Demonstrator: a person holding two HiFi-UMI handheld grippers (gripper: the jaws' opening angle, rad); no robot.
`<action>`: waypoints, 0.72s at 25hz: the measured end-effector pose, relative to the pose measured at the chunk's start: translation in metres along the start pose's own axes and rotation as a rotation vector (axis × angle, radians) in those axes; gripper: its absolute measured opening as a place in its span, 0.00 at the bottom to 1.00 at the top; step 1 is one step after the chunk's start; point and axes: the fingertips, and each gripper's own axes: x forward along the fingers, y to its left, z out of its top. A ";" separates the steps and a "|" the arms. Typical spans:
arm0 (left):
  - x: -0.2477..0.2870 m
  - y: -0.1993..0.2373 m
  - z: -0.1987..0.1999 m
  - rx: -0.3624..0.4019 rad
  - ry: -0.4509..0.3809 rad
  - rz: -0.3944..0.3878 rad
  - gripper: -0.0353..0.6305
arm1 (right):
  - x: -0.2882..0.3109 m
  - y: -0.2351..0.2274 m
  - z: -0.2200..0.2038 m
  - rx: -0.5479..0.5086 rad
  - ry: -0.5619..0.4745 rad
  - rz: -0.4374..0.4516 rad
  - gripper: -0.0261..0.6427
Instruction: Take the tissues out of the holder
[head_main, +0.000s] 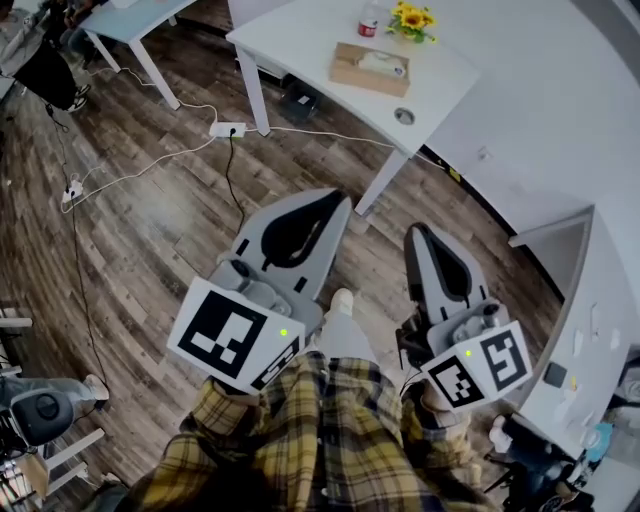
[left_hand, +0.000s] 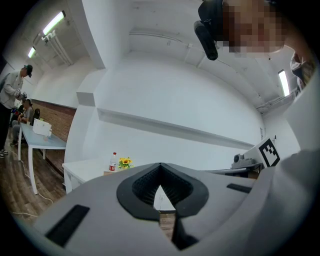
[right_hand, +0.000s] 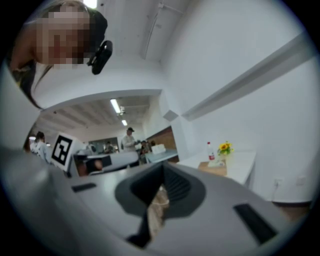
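Grey left gripper, right gripper, ribbed jaws together; boxy wooden tissue holder on white table

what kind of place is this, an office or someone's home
Most likely an office or lab workspace, not a home: several white desks on a wood floor, a power strip lying on it, ceiling strip lights, and people at another desk.

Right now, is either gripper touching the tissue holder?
No, the left gripper and the right gripper are both over the wood floor, apart from the tissue holder on the white table.
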 end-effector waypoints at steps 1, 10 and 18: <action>0.008 0.004 0.000 -0.001 0.002 0.000 0.08 | 0.006 -0.007 0.001 0.002 0.001 -0.002 0.06; 0.107 0.048 0.013 0.009 -0.009 0.016 0.08 | 0.081 -0.078 0.027 -0.001 0.026 0.058 0.06; 0.181 0.064 0.029 0.009 -0.040 0.028 0.08 | 0.120 -0.139 0.057 -0.015 0.017 0.084 0.06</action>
